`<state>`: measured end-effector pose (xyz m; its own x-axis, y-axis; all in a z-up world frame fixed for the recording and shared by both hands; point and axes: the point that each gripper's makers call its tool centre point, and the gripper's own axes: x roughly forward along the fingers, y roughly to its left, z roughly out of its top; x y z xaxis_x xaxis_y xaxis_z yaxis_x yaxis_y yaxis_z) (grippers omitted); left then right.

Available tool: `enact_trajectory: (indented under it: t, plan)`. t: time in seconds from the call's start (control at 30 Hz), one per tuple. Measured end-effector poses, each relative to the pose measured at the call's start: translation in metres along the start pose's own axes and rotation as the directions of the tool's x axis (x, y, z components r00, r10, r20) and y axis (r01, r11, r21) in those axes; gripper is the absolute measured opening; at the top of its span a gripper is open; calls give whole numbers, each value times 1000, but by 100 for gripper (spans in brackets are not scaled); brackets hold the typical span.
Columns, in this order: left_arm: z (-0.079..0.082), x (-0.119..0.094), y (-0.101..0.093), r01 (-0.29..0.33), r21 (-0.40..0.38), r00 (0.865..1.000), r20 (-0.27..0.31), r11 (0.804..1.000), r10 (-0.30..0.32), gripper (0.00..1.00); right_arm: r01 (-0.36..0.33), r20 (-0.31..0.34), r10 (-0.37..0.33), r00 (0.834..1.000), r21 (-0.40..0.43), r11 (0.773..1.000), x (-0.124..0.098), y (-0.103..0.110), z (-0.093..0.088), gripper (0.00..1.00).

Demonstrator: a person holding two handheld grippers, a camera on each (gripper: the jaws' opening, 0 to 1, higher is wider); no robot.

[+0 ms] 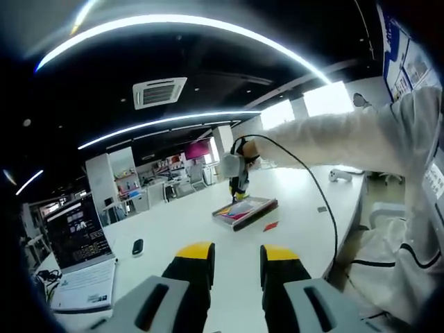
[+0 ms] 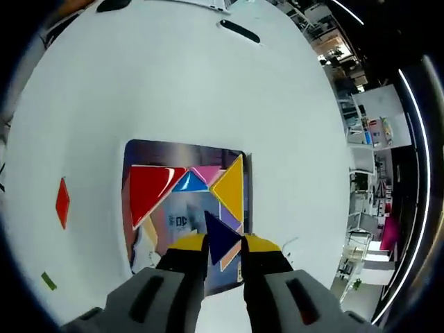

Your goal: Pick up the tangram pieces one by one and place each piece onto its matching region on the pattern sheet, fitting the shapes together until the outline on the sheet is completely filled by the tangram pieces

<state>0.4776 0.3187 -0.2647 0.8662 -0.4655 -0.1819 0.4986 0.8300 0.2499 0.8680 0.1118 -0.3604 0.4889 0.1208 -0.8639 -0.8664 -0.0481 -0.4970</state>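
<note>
Dark blue triangle going down onto a half-filled pattern sheet

Navy, the triangle (image 2: 222, 238) is being gripped between the fingers of the right gripper (image 2: 223, 244), which is hanging over the near part of the pattern sheet (image 2: 156, 229) on the white worktop (image 2: 208, 83). On the sheet, a large red triangle (image 2: 148, 190), a small blue triangle (image 2: 190, 183), a pink piece (image 2: 208, 173) and a yellow triangle (image 2: 231, 187) are already lying edge to edge across its far half, so roughly four pieces look placed. Beside the sheet, well apart from it, a red diamond (image 2: 62, 201) and a small green piece (image 2: 48, 280) are waiting on the worktop. By my judgement the task is a little past halfway. The left gripper (image 1: 236, 262), far back from the sheet (image 1: 244, 210), is hanging with its fingers parted and holding nothing.
</note>
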Motion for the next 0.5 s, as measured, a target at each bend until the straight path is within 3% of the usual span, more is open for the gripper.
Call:
enact_trajectory:
  t: [0.5]
  plan:
    - [0,-2,5,-18,-9,1000,7,1000,18,28,39,-34,-37,999,40,998,27,-6,-3,20]
